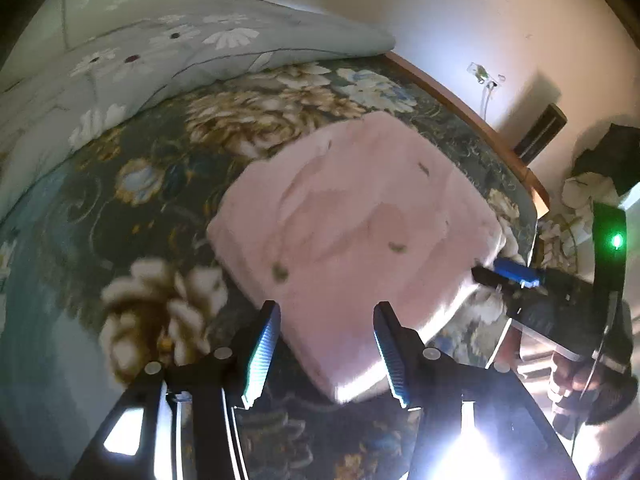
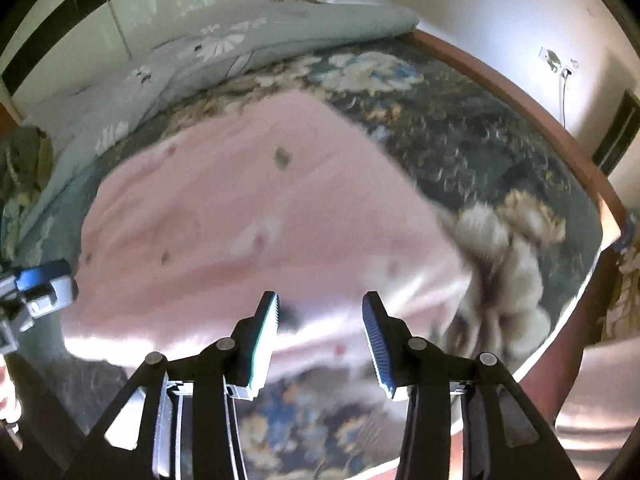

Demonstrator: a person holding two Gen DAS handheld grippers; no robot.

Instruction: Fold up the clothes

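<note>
A dark floral plush blanket [image 1: 132,208] covered the bed, a pale daisy-print quilt [image 1: 168,52] bunched at its far side. On it lay the pink fleecy garment [image 1: 352,216], folded into a soft rectangle. The left gripper [image 1: 326,312] and right gripper [image 2: 320,300] hovered above its near edge, ribbed jaws apart, holding nothing.
</note>
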